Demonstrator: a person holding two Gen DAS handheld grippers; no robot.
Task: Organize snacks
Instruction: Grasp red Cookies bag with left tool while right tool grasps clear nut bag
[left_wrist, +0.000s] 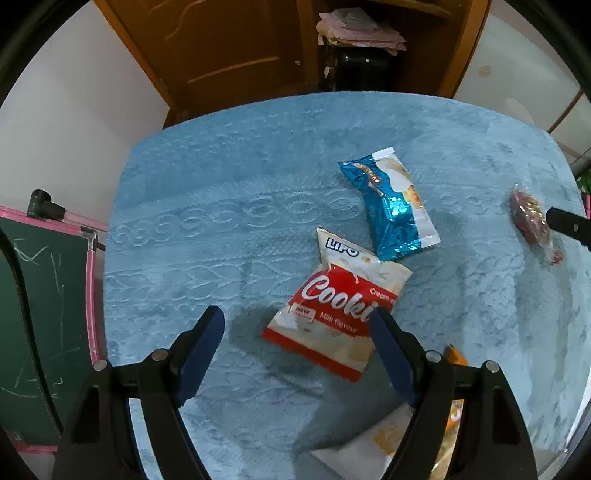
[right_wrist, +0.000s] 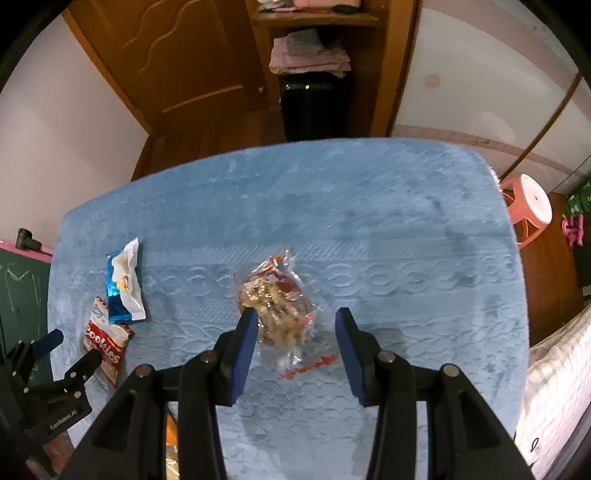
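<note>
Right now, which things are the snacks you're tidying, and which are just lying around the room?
For the job:
red Cookies packet
blue foil packet
clear nutty snack bag
left gripper, open
right gripper, open

Just lying about:
blue blanket under the snacks
green chalkboard
pink stool
folded clothes on the shelf

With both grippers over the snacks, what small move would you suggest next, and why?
Probably lower both a little further. The left gripper is open over the cookie pack, and the right gripper is open around the clear nut pack; neither pad pair appears to press its pack yet.
</note>
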